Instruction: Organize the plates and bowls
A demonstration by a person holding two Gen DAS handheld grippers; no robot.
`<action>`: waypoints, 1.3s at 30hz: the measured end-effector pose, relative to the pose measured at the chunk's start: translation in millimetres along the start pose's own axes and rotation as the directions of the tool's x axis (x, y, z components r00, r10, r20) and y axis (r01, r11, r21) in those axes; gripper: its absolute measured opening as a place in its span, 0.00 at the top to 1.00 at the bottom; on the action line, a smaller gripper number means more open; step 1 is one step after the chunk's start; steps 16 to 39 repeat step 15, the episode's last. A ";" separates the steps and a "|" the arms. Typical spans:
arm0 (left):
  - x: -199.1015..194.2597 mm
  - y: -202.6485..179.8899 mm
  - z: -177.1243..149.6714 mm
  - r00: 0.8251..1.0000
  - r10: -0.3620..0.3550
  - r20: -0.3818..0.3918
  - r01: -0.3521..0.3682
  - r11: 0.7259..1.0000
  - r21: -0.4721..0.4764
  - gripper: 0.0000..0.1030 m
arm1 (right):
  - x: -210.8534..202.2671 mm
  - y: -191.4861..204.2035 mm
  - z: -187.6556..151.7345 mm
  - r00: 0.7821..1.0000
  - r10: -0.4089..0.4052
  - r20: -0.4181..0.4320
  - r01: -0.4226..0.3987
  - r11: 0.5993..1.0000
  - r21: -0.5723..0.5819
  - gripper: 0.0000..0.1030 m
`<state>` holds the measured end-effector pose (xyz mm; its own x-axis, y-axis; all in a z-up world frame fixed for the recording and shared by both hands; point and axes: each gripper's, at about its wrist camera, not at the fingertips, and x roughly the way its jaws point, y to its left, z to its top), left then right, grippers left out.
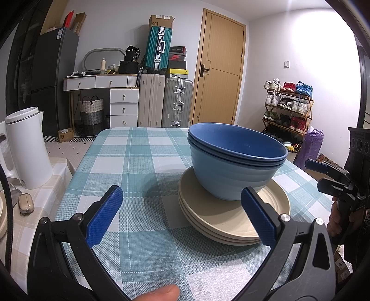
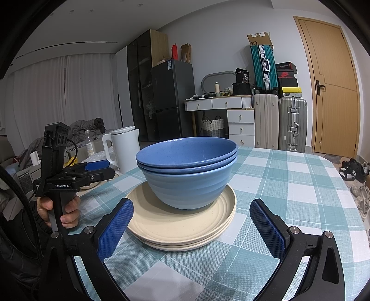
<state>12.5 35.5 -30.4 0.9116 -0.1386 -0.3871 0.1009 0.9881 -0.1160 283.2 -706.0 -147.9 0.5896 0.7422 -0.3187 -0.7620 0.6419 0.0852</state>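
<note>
Bowls: three blue bowls (image 1: pixel 235 162) nested upright, mouths facing up, the top one darkest; round, so no long axis.
Plates: a stack of cream plates (image 1: pixel 233 217), lying flat under the bowls; the bowls sit on the top plate, toward its far side in the right wrist view.
Place: the stack stands on the table (image 1: pixel 138 162) with a teal checked cloth, toward its right edge as the left wrist view shows it.
Left gripper (image 1: pixel 182 213): jaws spread wide, holding nothing, low over the cloth just beside the plates; its right finger overlaps the plate rim in view.
Right gripper (image 2: pixel 192 224): jaws spread wide, empty, facing the stack from the near side, the plates between its fingers in view.
Around: a white kettle (image 1: pixel 27 148) stands off the table's left edge; suitcases (image 1: pixel 166 101), a white drawer unit (image 1: pixel 123 106), a fridge (image 1: pixel 53 76), a wooden door (image 1: pixel 219 69) and a shoe rack (image 1: pixel 289 106) stand along the walls.
In the way: nothing lies between either gripper and the stack.
Writing: "GenRobot.AI" on the left gripper's body in the right wrist view; "SF" on a cardboard box (image 1: pixel 160 22) atop the teal suitcase; a Nike swoosh on a shoebox.
</note>
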 end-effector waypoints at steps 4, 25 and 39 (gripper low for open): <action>0.0 0.3 0.1 1.000 0.000 0.000 0.000 1.000 0.000 0.01 | 0.0 0.0 0.0 1.000 -0.001 -0.001 0.001 1.000 -0.001 0.00; -1.7 -0.6 0.8 1.000 0.000 0.000 0.000 1.000 0.000 0.01 | -0.3 0.0 0.0 1.000 0.000 -0.001 0.000 1.000 -0.001 0.00; -1.7 -0.6 0.8 1.000 0.000 0.000 0.000 1.000 0.000 0.01 | -0.3 0.0 0.0 1.000 0.000 -0.001 0.000 1.000 -0.001 0.00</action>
